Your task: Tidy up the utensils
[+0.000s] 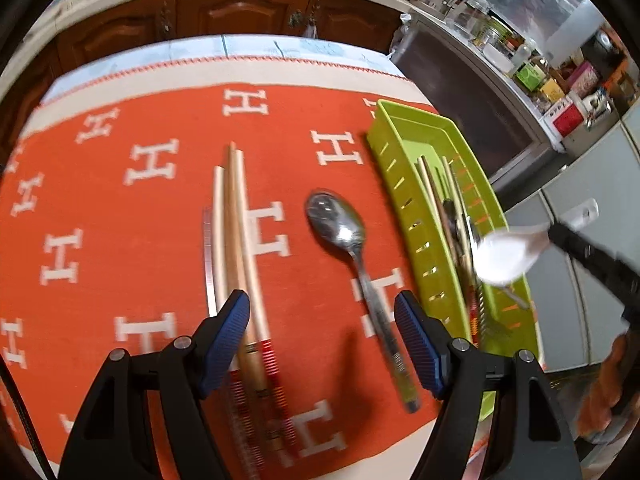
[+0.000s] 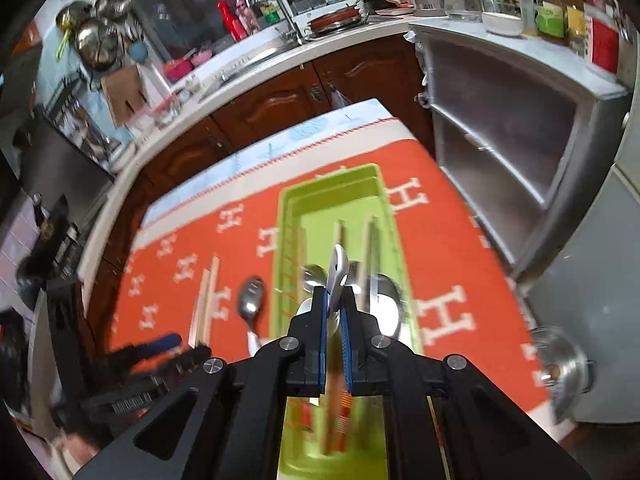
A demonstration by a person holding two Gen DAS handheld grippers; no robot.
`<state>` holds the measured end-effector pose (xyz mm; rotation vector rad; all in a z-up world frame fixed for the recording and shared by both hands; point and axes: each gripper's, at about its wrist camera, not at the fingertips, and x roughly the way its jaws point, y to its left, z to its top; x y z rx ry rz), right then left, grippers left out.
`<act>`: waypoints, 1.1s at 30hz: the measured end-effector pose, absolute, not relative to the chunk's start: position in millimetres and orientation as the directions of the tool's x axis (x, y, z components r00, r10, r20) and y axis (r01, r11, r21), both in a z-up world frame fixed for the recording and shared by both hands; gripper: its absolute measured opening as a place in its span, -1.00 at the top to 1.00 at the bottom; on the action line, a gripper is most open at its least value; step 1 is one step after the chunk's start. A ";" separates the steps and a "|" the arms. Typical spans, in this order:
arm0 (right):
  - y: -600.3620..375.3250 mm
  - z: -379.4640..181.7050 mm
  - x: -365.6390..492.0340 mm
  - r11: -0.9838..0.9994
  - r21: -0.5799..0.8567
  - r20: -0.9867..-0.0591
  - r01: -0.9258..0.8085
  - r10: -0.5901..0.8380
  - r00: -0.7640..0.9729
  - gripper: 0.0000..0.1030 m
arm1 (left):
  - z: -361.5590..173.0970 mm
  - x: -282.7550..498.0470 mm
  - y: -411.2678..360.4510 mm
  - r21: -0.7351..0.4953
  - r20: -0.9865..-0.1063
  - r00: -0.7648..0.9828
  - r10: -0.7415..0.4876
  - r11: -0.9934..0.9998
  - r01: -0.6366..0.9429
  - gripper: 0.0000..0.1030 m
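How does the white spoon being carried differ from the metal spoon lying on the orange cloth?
The white spoon is pale and matte with a broad bowl; the metal spoon is shiny steel with a narrower bowl. The white spoon is pinched in the right hand-held gripper above the green tray; the metal spoon lies flat on the orange cloth, between the open left hand-held gripper's fingers, untouched. Both are spoons outside the tray.

white spoon [image 1: 502, 254] motion-blurred, handle hidden in right gripper's [image 2: 334, 300] closed jaws. chopsticks [image 1: 236, 240] lower ends partly hidden behind left gripper [image 1: 322, 312] pad. utensils inside green tray [image 1: 404, 200] smeared, count unclear. tray near end hidden under right gripper body. tabletop [image 2: 460, 248] edges cut off by frame.
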<state>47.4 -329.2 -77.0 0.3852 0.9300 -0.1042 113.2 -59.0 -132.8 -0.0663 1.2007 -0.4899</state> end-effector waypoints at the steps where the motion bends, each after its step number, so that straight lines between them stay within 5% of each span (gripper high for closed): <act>1: -331.4 -78.3 43.6 0.939 0.249 -0.812 0.239 0.068 0.579 0.88 | -135.7 116.4 -60.9 -0.322 -0.875 0.261 -0.409 0.892 0.318 -0.42; 9: -321.7 -106.6 49.0 0.979 0.165 -0.878 0.121 0.090 0.471 0.88 | -153.6 134.3 -79.0 -0.372 -0.869 0.231 -0.437 0.886 0.276 -0.38; 19: -328.9 -123.7 95.7 0.960 0.225 -0.869 0.167 0.120 0.480 0.85 | -169.0 143.9 -100.3 -0.360 -0.872 0.235 -0.429 0.889 0.285 -0.08; 24: -338.4 -135.3 121.3 0.922 0.324 -0.847 0.213 0.183 0.499 0.61 | -170.2 144.8 -108.3 -0.340 -0.869 0.261 -0.420 0.891 0.301 0.20; 33: -340.9 -144.9 136.5 0.906 0.345 -0.842 0.245 0.183 0.508 0.60 | -174.8 146.5 -113.7 -0.378 -0.850 0.263 -0.456 0.877 0.298 0.85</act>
